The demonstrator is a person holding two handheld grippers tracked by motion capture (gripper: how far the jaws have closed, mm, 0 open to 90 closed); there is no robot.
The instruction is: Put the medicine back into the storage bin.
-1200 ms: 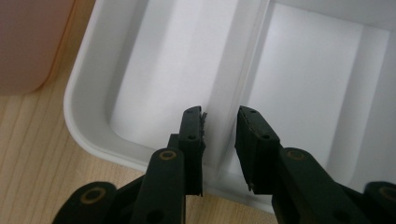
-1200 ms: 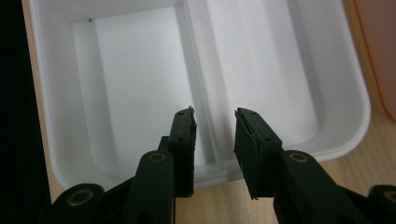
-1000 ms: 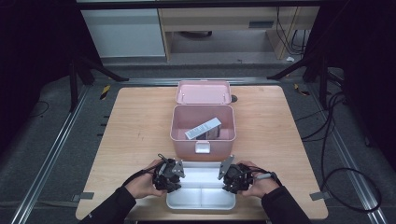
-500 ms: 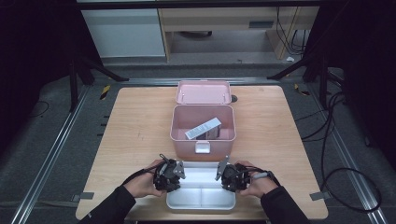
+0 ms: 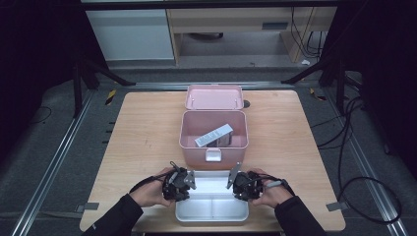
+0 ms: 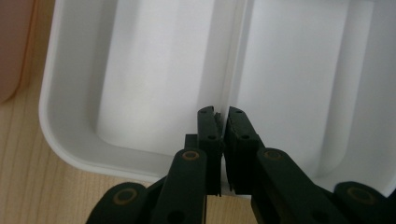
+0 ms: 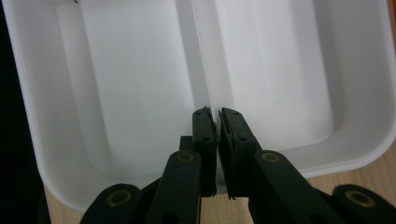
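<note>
My left gripper [image 5: 183, 183] and right gripper [image 5: 239, 184] each pinch an end of the white tray [image 5: 211, 216], jaws nearly closed on the centre divider [image 6: 223, 100], so it hangs level between both hands. The tray sits at the near table edge, just before the open pink box [image 5: 214, 142], which I judge it belongs in; the lid [image 5: 214, 97] lies behind

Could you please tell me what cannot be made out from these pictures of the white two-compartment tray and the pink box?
- Left gripper, left gripper view: jaws pinch the white two-compartment plastic tray at its divider; the contact is blurred.
- Right gripper, right gripper view: same; its jaws hide the near rim.
- Open pink plastic box, high view: markings on the grey flat pack inside are too small to read.
</note>
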